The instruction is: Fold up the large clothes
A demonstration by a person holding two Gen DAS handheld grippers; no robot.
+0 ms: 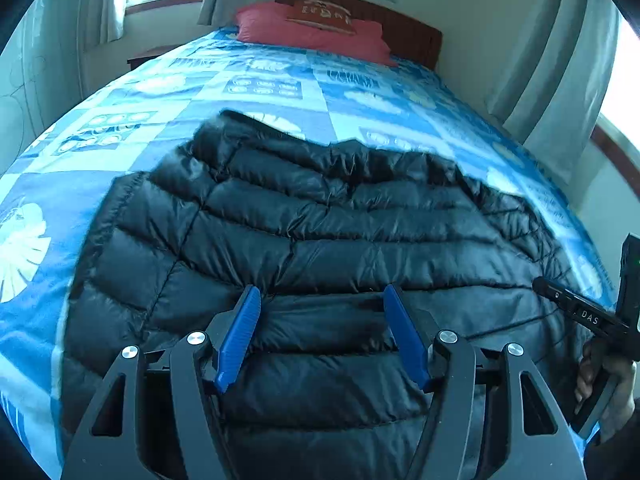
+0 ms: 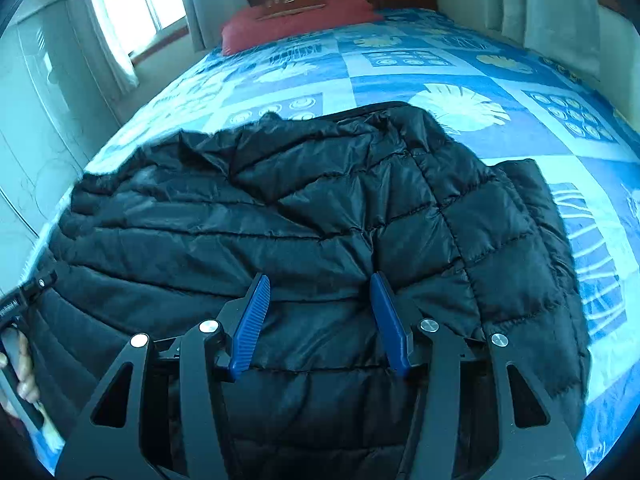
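Note:
A black quilted puffer jacket point(image 1: 320, 240) lies spread on the blue patterned bedspread point(image 1: 260, 88); it also shows in the right wrist view point(image 2: 280, 220), with a sleeve point(image 2: 520, 240) folded over on its right side. My left gripper point(image 1: 322, 292) is open, its blue fingers point(image 1: 240, 332) hovering above the jacket's lower part, holding nothing. My right gripper point(image 2: 320, 280) is open too, above the jacket near the sleeve seam, holding nothing. The right gripper's body point(image 1: 592, 316) shows at the left wrist view's right edge.
A red pillow point(image 1: 312, 32) lies at the wooden headboard point(image 1: 400, 24). Curtains and windows stand on both sides of the bed. The bedspread point(image 2: 440, 76) stretches beyond the jacket. The hand holding the left gripper point(image 2: 20, 360) shows at the left edge.

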